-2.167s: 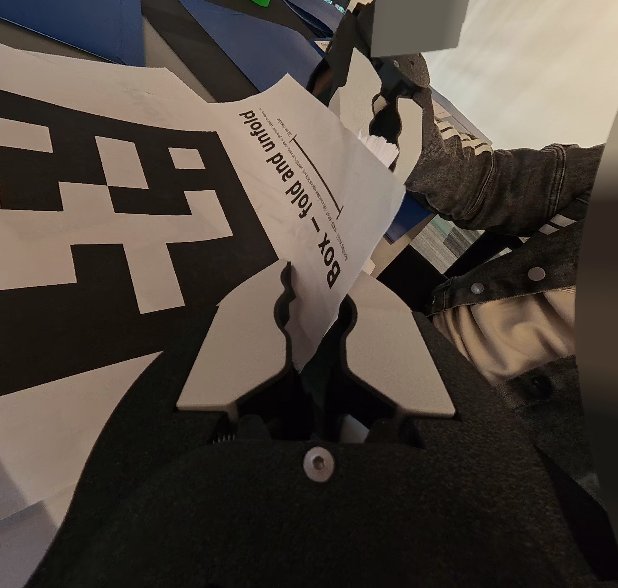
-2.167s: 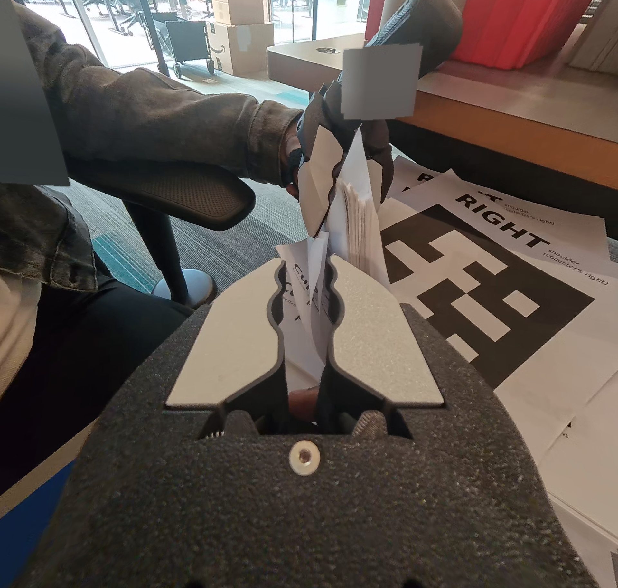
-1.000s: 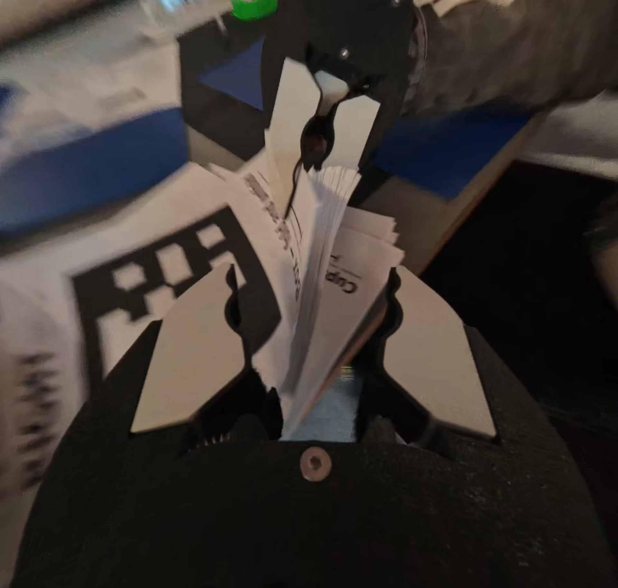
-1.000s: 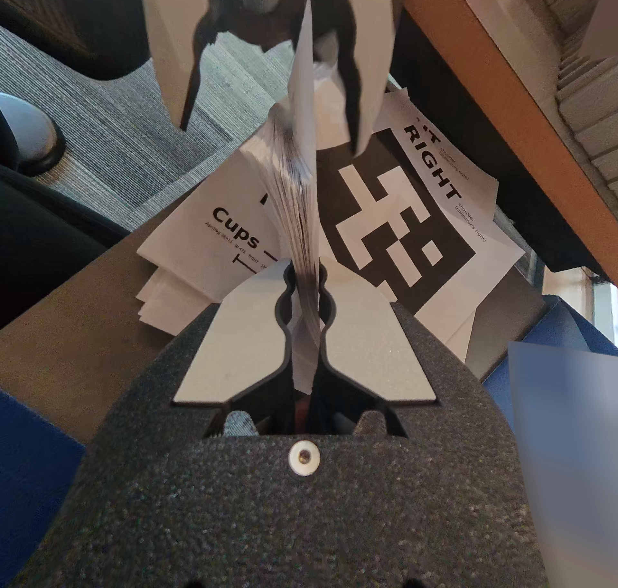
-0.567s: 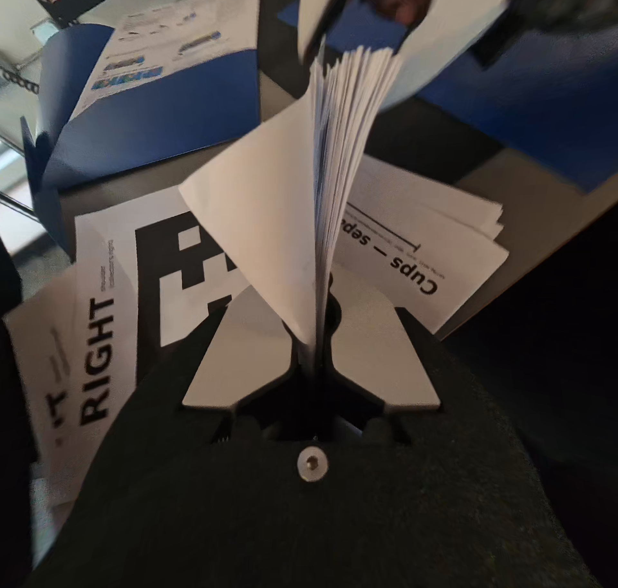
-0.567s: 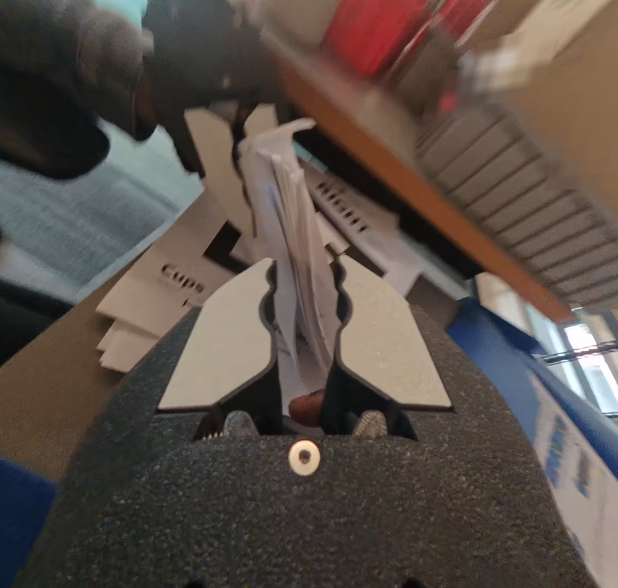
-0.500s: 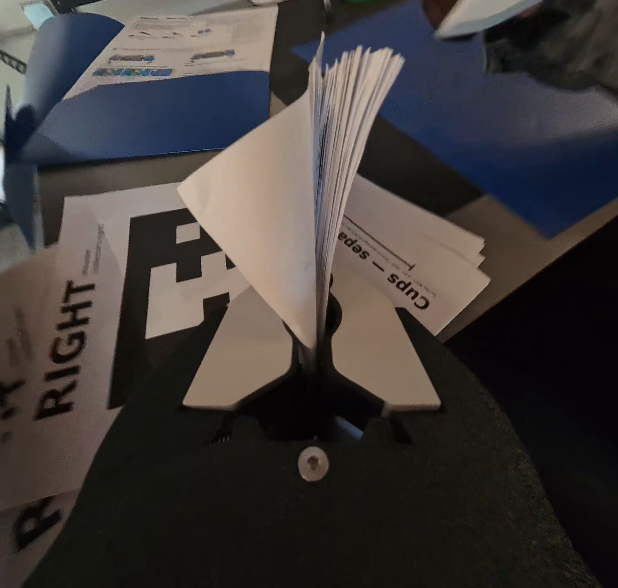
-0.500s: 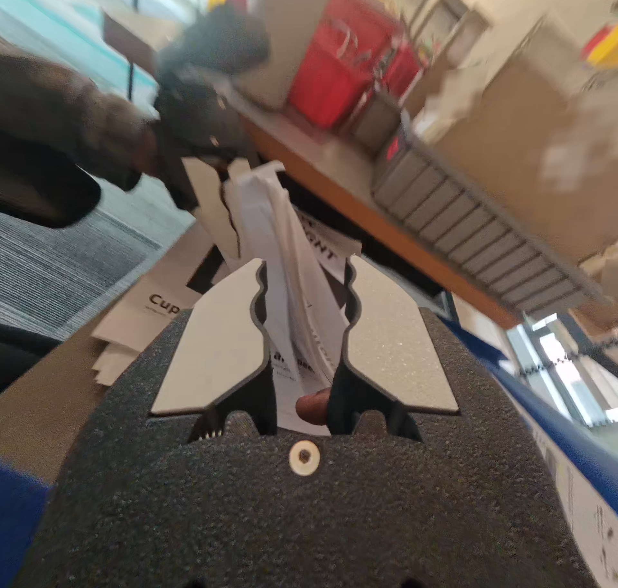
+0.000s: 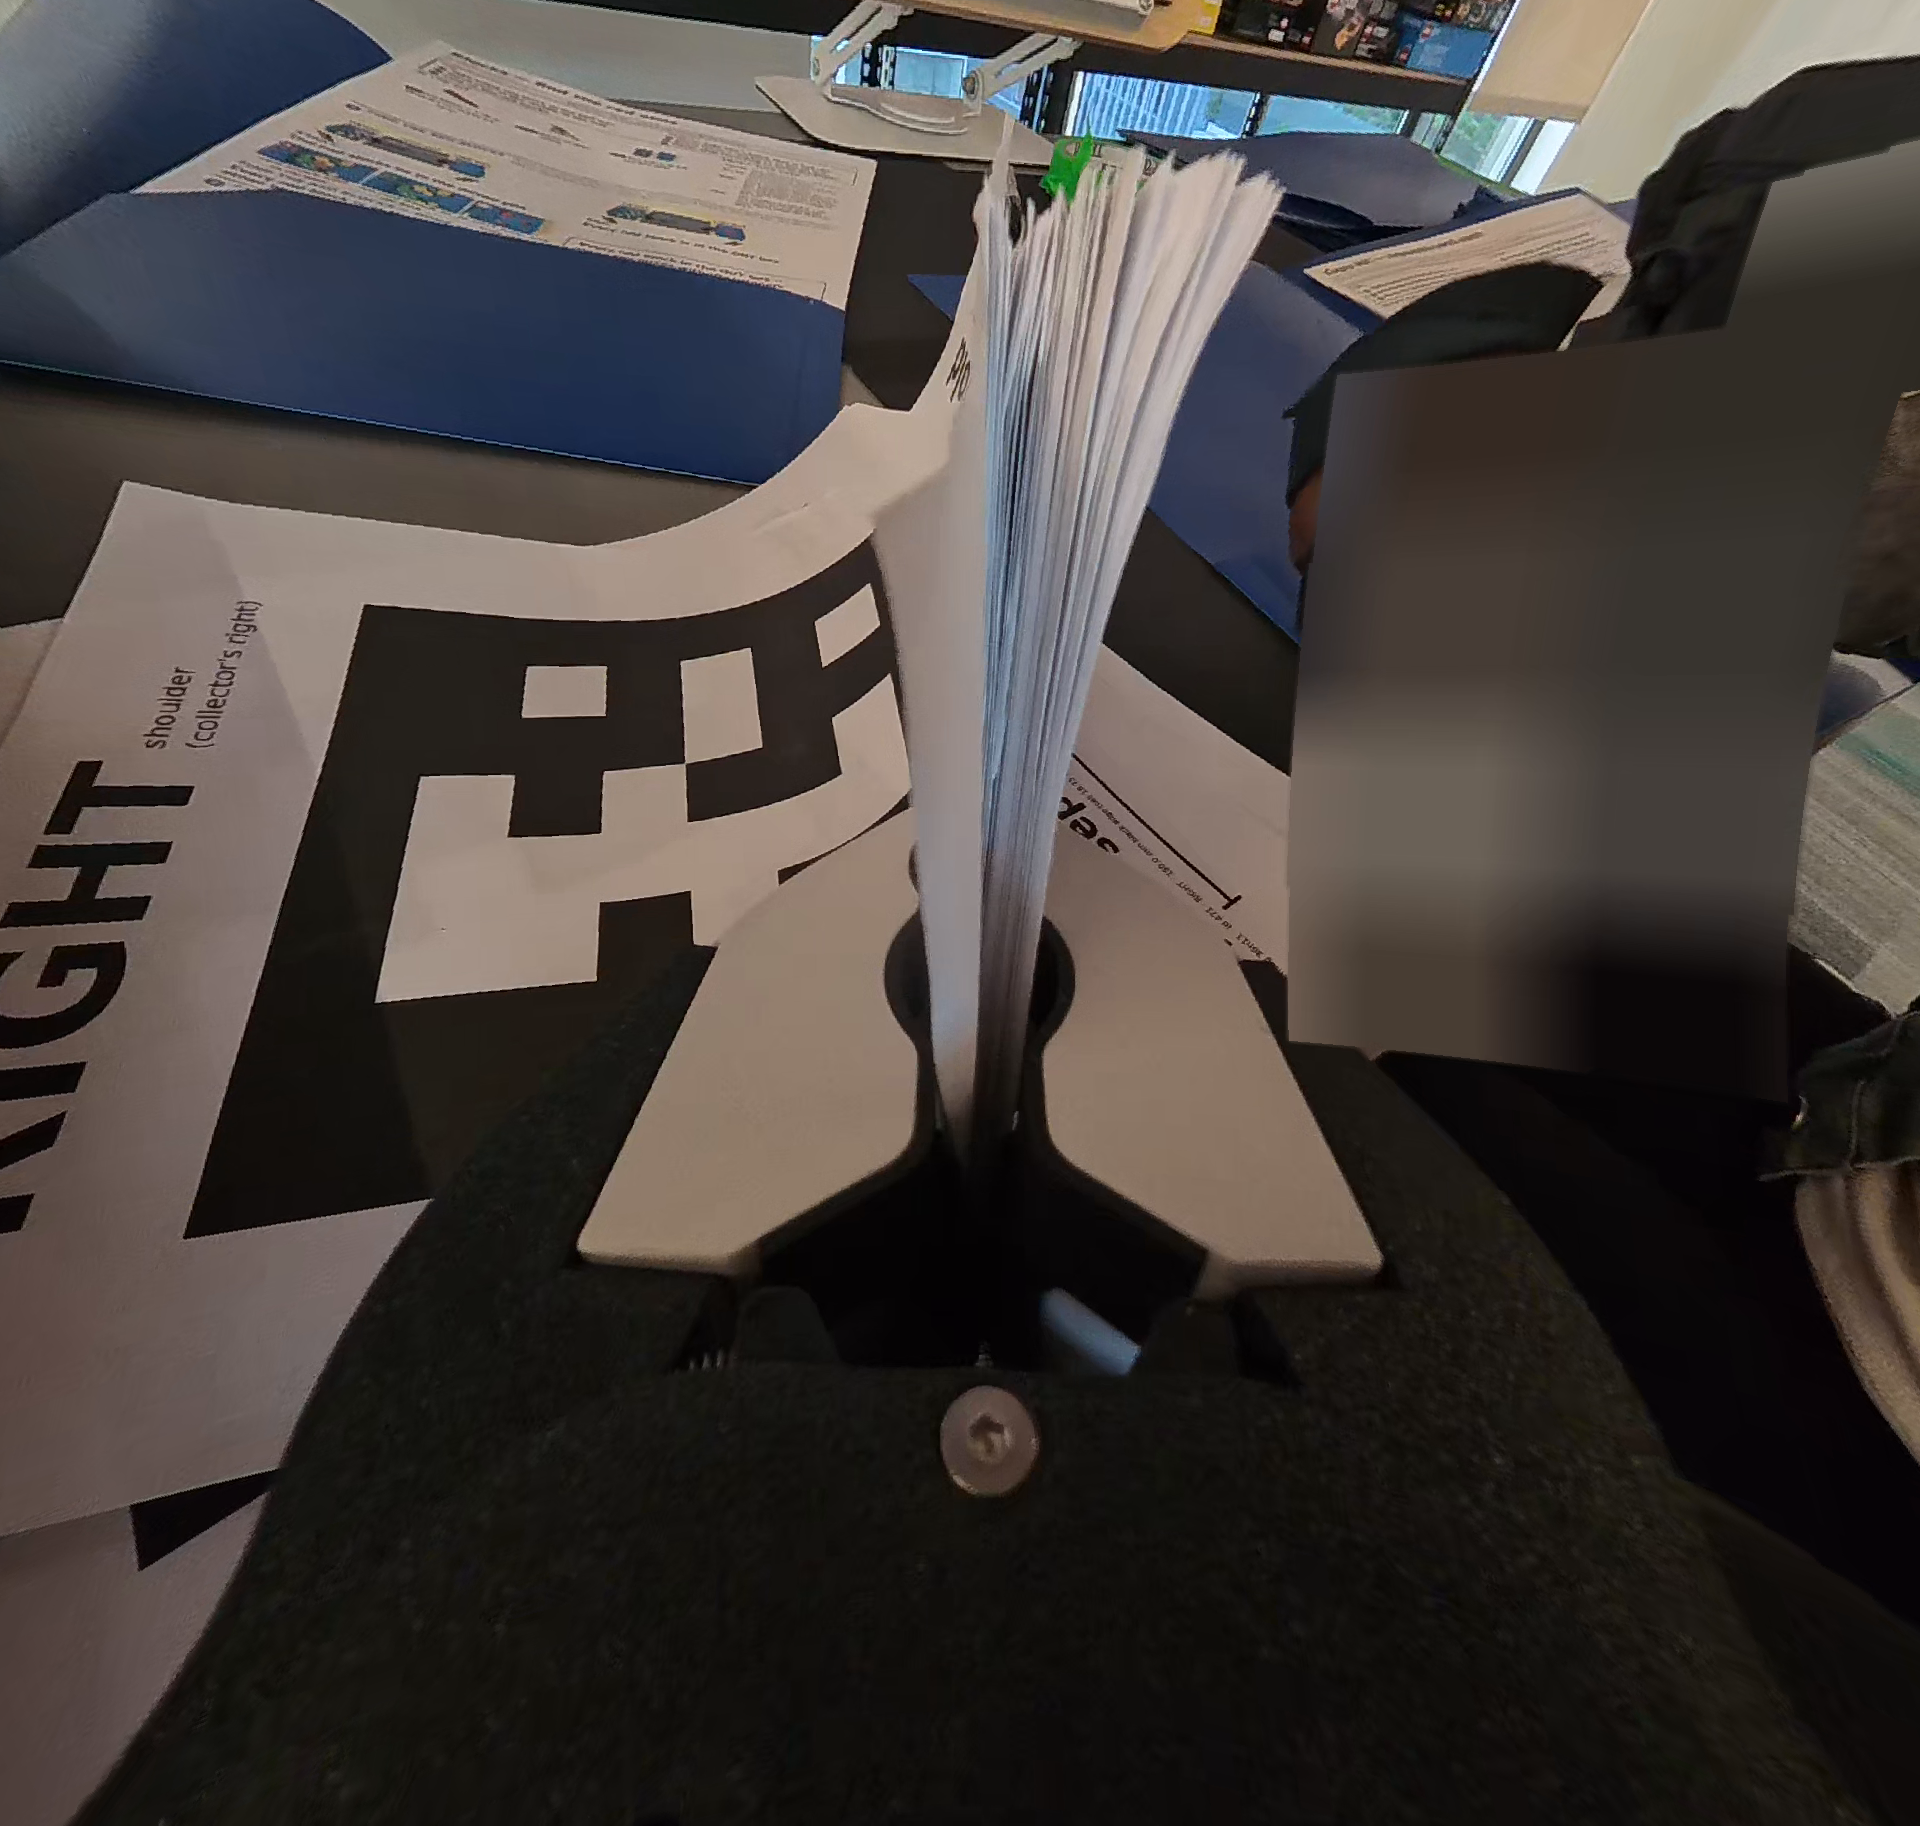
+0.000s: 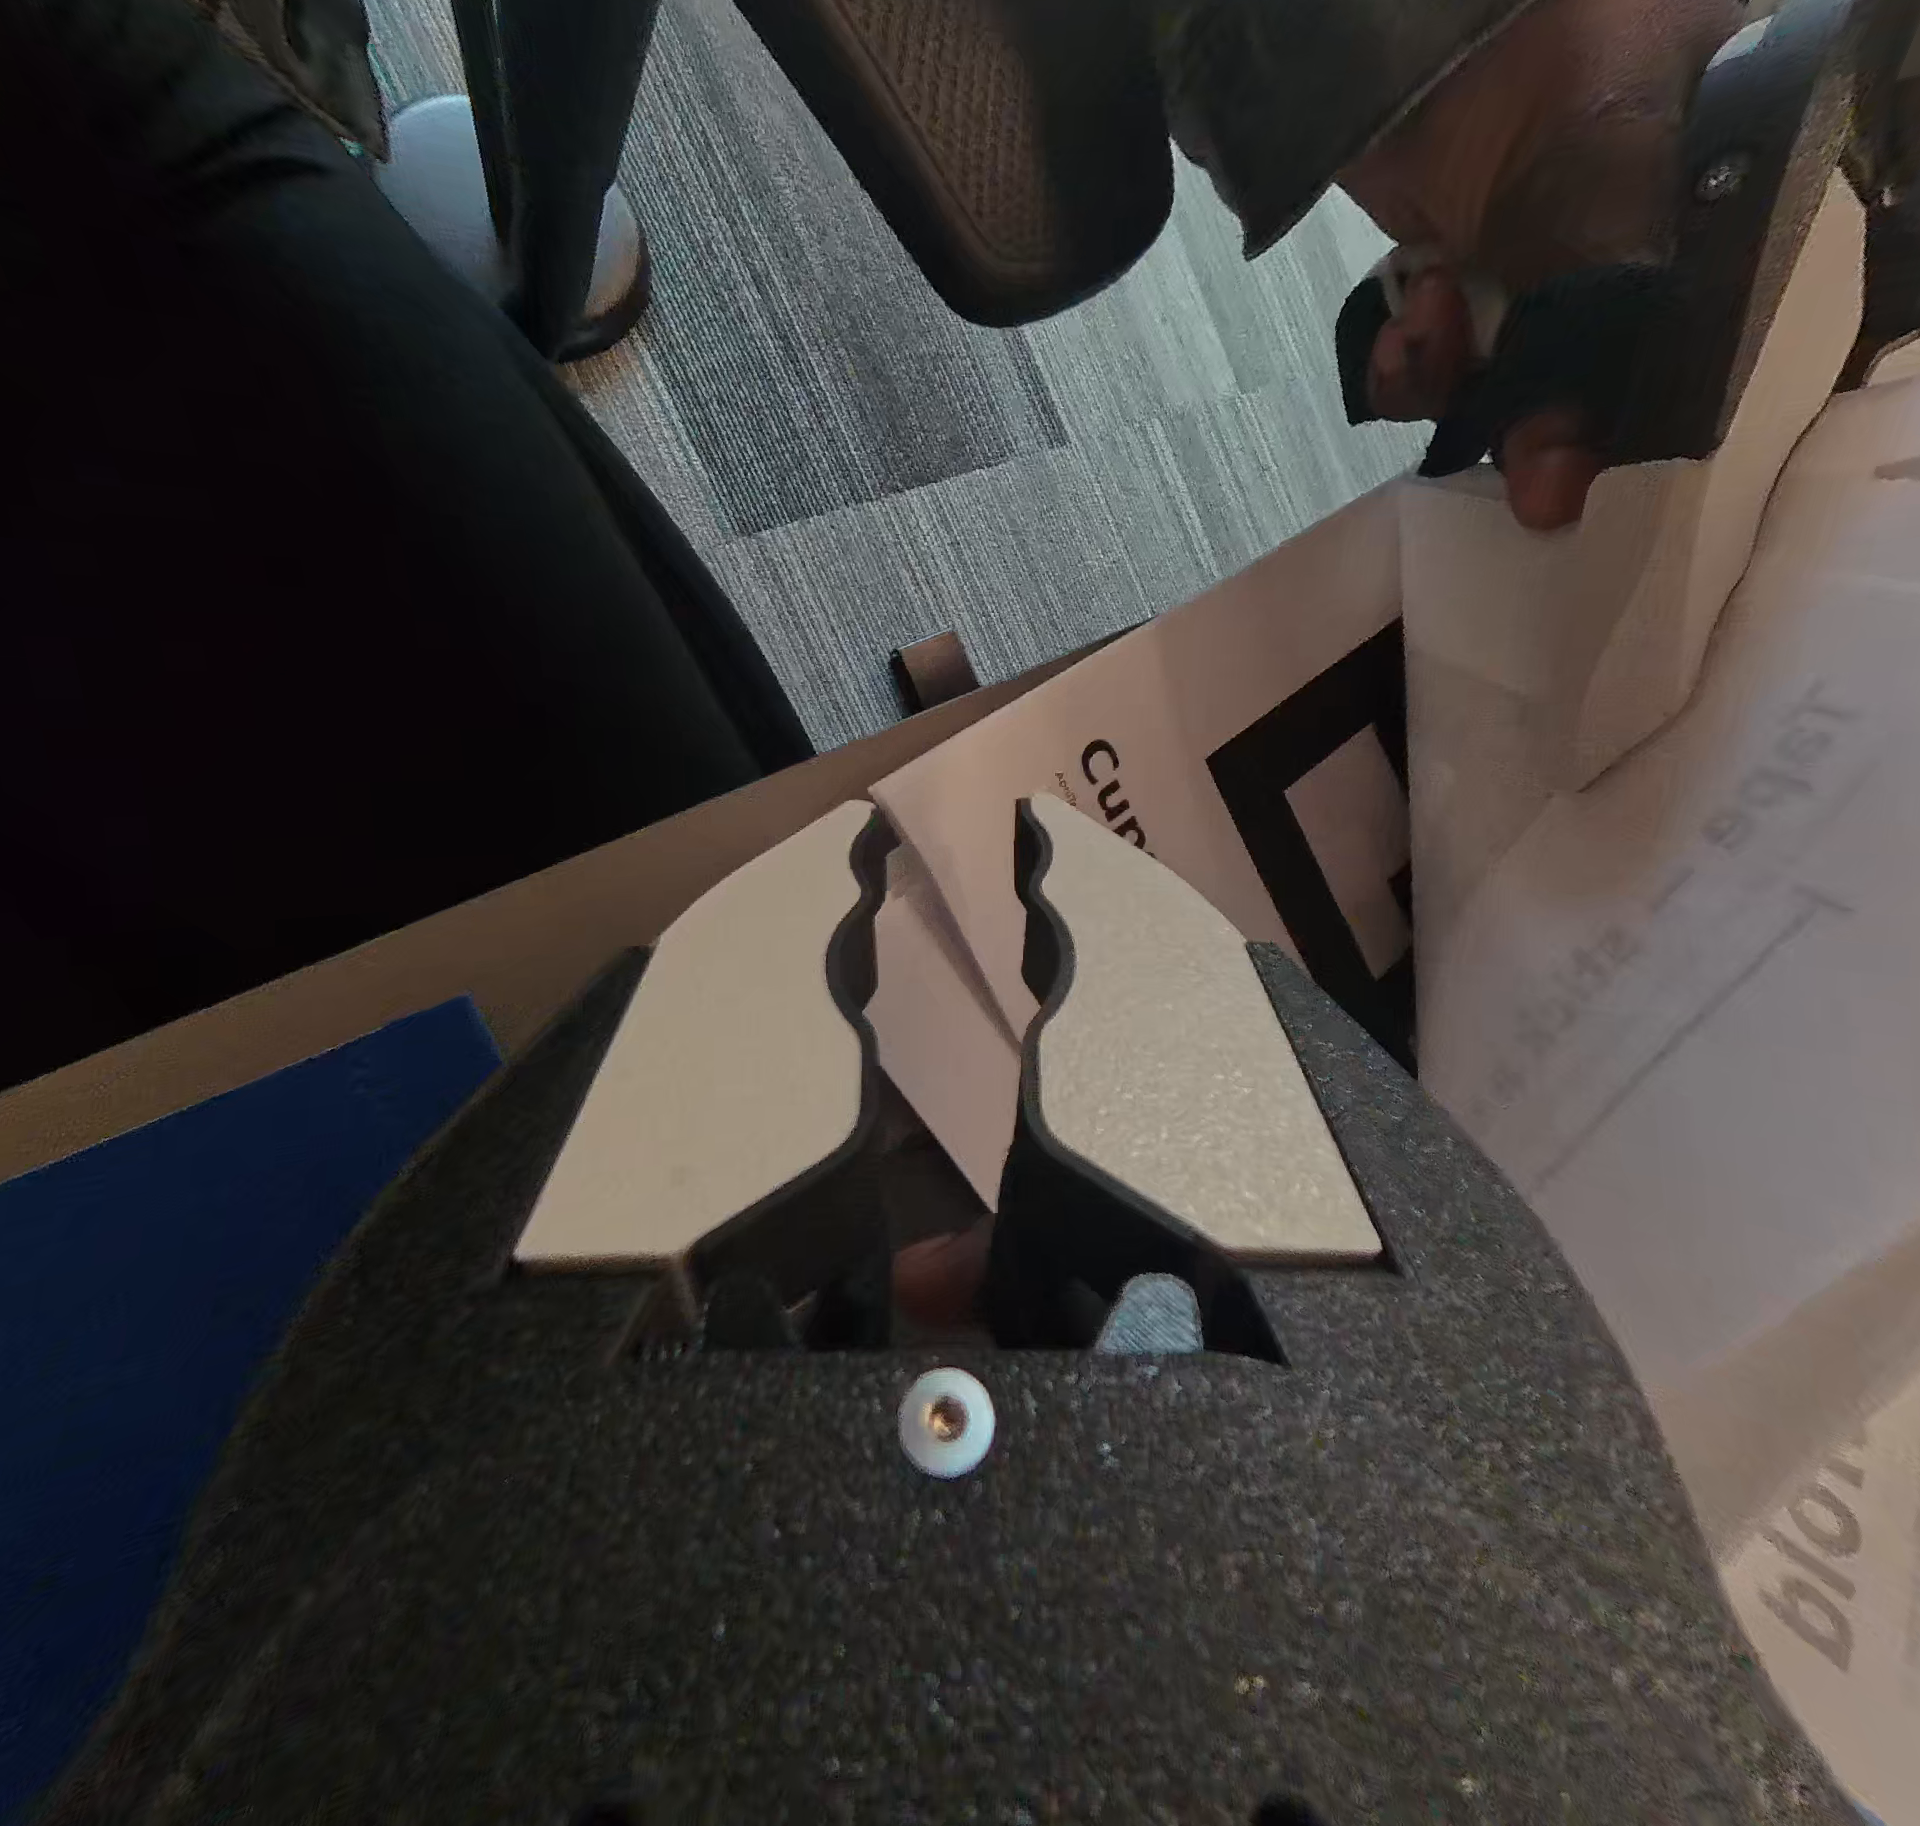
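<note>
My left gripper [image 9: 982, 909] is shut on the lower edge of a thick stack of white paper sheets [image 9: 1070, 488], which stands edge-on and fans out at the top. My right gripper [image 10: 951, 826] is open, jaws apart, low over the table's front edge. The corner of a loose printed sheet [image 10: 1049, 737] lying on the table shows between its fingers, not pinched. In the right wrist view the held stack [image 10: 1662, 945] hangs at the right, with a person's hand [image 10: 1538, 218] on the other gripper above it.
Printed sheets with a black-and-white square pattern [image 9: 582, 789] cover the table. Open blue folders [image 9: 416, 322] lie behind them, another blue folder [image 10: 208, 1257] at the near left. A white stand [image 9: 914, 93] is at the back. A chair armrest [image 10: 987, 114] and grey carpet lie beyond the edge.
The right gripper has let go of the stack, opened and swung down toward the table's front edge. The left gripper now holds the stack alone, upright.
</note>
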`<state>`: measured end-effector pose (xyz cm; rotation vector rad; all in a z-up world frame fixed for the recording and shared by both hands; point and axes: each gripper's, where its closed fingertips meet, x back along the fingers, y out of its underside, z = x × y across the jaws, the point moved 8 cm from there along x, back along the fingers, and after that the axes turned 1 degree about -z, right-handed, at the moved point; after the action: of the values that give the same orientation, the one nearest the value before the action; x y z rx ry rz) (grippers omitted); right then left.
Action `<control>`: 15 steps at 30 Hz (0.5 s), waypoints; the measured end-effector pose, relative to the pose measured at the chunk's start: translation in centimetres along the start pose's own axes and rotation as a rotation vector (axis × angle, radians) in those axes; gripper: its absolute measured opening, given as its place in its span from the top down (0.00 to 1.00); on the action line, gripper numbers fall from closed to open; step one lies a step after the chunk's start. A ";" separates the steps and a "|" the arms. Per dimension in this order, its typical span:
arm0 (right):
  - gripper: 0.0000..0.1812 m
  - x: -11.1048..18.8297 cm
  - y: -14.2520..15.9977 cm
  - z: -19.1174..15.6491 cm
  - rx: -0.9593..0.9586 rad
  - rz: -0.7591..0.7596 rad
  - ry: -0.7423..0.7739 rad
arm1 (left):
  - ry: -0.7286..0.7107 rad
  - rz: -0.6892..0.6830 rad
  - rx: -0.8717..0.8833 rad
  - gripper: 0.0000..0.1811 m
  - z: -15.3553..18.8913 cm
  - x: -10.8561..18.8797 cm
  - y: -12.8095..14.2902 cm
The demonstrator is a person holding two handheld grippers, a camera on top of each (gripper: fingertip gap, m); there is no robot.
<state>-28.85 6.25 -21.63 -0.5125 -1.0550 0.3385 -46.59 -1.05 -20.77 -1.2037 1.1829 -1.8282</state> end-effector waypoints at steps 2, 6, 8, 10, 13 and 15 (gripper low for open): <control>0.88 -0.3 0.2 0.1 0.000 -0.005 -0.013 | 0.000 -0.004 -0.004 0.93 0.0 0.0 0.0; 0.89 -0.3 0.3 0.2 -0.002 0.005 -0.006 | 0.001 -0.006 -0.008 0.93 0.1 0.0 0.0; 0.89 -0.2 0.3 0.3 -0.010 0.018 -0.005 | 0.002 -0.007 -0.008 0.93 0.1 0.0 0.0; 0.89 -0.1 0.3 0.4 -0.023 0.028 -0.006 | 0.003 -0.008 -0.008 0.93 0.1 0.0 0.0; 0.89 0.1 0.4 0.5 -0.035 0.040 -0.003 | 0.006 -0.008 -0.008 0.93 0.1 0.0 0.1; 0.90 0.3 0.4 0.6 -0.040 0.054 0.009 | 0.008 -0.009 -0.009 0.93 0.1 -0.1 0.1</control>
<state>-29.23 6.87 -21.45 -0.5788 -1.0422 0.3623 -46.48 -1.05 -20.83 -1.2099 1.1927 -1.8378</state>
